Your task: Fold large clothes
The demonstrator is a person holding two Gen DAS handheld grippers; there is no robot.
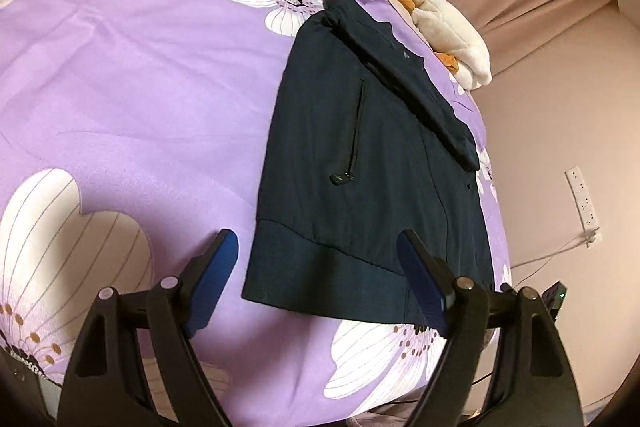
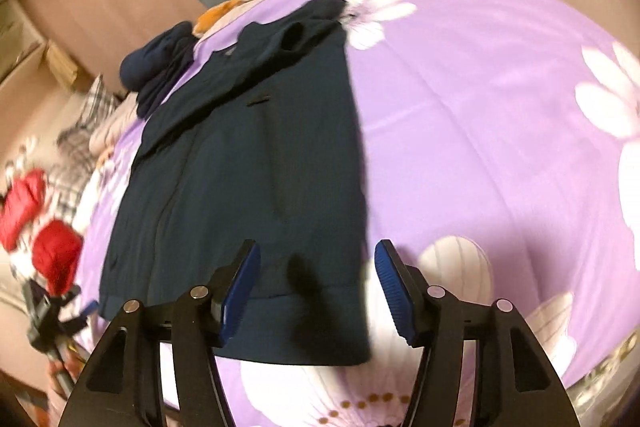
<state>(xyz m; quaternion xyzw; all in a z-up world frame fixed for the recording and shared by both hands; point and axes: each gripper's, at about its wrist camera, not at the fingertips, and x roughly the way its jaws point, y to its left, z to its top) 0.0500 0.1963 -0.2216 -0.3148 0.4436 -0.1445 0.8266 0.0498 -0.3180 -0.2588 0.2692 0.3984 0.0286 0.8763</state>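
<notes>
While both jaws gape empty, jacket (image 1: 360,163) on purple bedspread (image 1: 132,75) (white flowers) — pink walls.

Warm, fairly dim indoor light washes both views, giving the purple bedspread (image 1: 140,75) a soft sheen and leaving the dark jacket (image 1: 360,155) almost featureless, with a shadow pooling on the cloth just ahead of the left gripper (image 1: 320,275). The left wrist view is crisp, though the fisheye bows the bed into a dome and blackens the corners. The right wrist view is smeared by motion, worst at the left edge where the red things (image 2: 44,227) streak, and a blurred dark smudge sits between the jaws of the right gripper (image 2: 318,291).
</notes>
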